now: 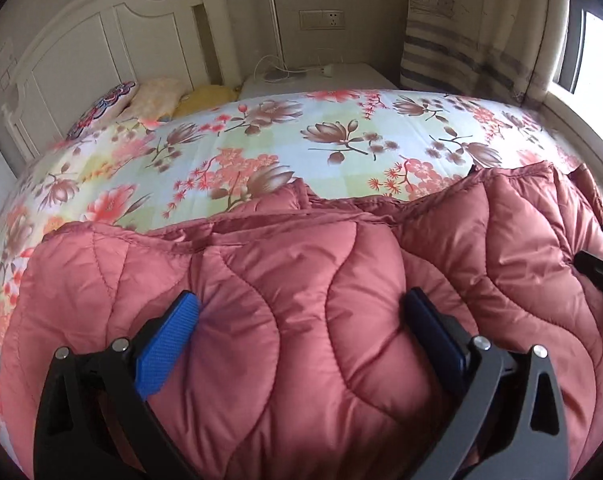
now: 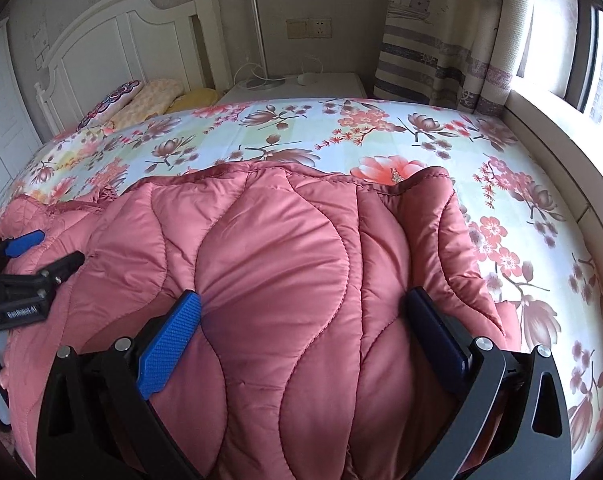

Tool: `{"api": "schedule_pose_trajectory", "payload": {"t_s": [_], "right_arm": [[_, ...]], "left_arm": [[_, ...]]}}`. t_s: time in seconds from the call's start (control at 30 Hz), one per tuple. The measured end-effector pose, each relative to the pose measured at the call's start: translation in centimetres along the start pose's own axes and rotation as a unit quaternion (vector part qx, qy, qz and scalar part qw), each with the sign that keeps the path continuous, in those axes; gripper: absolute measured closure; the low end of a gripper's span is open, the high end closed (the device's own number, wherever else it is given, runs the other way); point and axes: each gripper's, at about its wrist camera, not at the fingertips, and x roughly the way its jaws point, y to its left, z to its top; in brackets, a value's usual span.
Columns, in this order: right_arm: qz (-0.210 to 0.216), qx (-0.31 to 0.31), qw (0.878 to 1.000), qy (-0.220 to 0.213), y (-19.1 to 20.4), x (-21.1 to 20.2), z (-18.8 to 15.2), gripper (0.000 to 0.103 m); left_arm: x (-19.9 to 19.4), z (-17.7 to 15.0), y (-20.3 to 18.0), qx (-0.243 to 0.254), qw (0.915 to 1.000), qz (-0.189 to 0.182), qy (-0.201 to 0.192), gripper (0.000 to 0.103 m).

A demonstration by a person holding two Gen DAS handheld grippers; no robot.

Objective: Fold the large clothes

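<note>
- Pink quilted padded coat (image 1: 285, 320) lies bunched on the bed (image 1: 261, 148), filling the 6 o'clock half of both views; far edge of it runs across mid-frame, flowered sheet beyond it toward 12
- left claw (image 1: 301, 336) spread wide, blue pads pressed against a puffy bulge of the coat on either side, not pinching it; looks like it is resting on or pushing down the fabric
- right claw (image 2: 305, 336) same, spread wide over another bulge of the coat, no grip on cloth that I can see
- in the right wrist view the left claw shows at 9 o'clock, fingers apart, on the coat
- progress, my guess: coat seems doubled over at least once (layered edges at the far side, thick stack), but shape is lumpy and uneven, so folding is midway; flattening and a further fold likely left, cannot tell sleeves or collar
- surface: soft mattress with flowered sheet, pale green and blue with red and brown blooms, mostly bare past the coat
- pillows (image 1: 149, 96) at 10 o'clock by the white headboard (image 1: 101, 40)
- nightstand (image 2: 301, 84) at 12 with a lamp pole and cables, wall socket (image 1: 321, 19) above
- striped curtain (image 1: 461, 32) at 1 o'clock, bright window (image 2: 597, 52) at 2 to 3
</note>
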Motion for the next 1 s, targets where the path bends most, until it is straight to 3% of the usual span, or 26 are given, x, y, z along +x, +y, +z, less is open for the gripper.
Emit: {"api": "schedule_pose_trajectory", "payload": {"t_s": [0.1, 0.2, 0.27, 0.37, 0.4, 0.43, 0.5, 0.7, 0.83, 0.87, 0.9, 1.0], "right_arm": [[-0.003, -0.004, 1.000, 0.003, 0.2, 0.1, 0.1, 0.004], [-0.006, -0.005, 1.000, 0.002, 0.2, 0.0, 0.1, 0.004], [-0.006, -0.005, 1.000, 0.002, 0.2, 0.1, 0.1, 0.004], [-0.006, -0.005, 1.000, 0.001, 0.2, 0.0, 0.1, 0.004], [-0.006, -0.005, 1.000, 0.001, 0.2, 0.0, 0.1, 0.004], [-0.006, -0.005, 1.000, 0.001, 0.2, 0.0, 0.1, 0.004], [-0.005, -0.007, 1.000, 0.002, 0.3, 0.0, 0.0, 0.004], [-0.018, -0.014, 0.999, 0.030, 0.5, -0.7, 1.0, 0.005], [0.016, 0.017, 0.999, -0.037, 1.0, -3.6, 3.3, 0.005], [0.014, 0.015, 0.998, -0.055, 1.3, -3.9, 3.8, 0.013], [0.007, 0.008, 0.998, -0.067, 1.9, -3.9, 4.5, 0.028], [0.003, -0.016, 0.999, -0.049, 3.6, -1.4, 6.0, 0.054]], "left_arm": [[-0.6, 0.6, 0.7, -0.003, 0.9999, -0.008, 0.012, 0.002], [-2.2, 1.9, 3.1, -0.023, 0.9994, -0.006, -0.027, 0.002], [-2.6, 2.7, 5.4, -0.034, 0.9983, 0.020, -0.042, 0.002], [-0.2, 2.4, 9.2, -0.042, 0.9964, 0.073, -0.010, 0.002], [1.5, 1.7, 11.1, -0.067, 0.9952, 0.067, 0.022, 0.002], [2.6, 1.1, 12.8, -0.108, 0.9932, 0.019, 0.040, 0.002], [2.8, 0.5, 15.0, -0.168, 0.9845, -0.035, 0.037, 0.002], [2.4, 0.7, 13.8, -0.142, 0.9897, 0.000, 0.020, 0.002], [2.5, 0.6, 14.3, -0.151, 0.9882, -0.012, 0.019, 0.002], [2.5, 0.6, 14.3, -0.151, 0.9882, -0.013, 0.018, 0.002], [2.4, 0.4, 14.3, -0.151, 0.9882, -0.013, 0.018, 0.002], [2.6, 0.4, 14.4, -0.153, 0.9879, -0.015, 0.018, 0.002]]}}
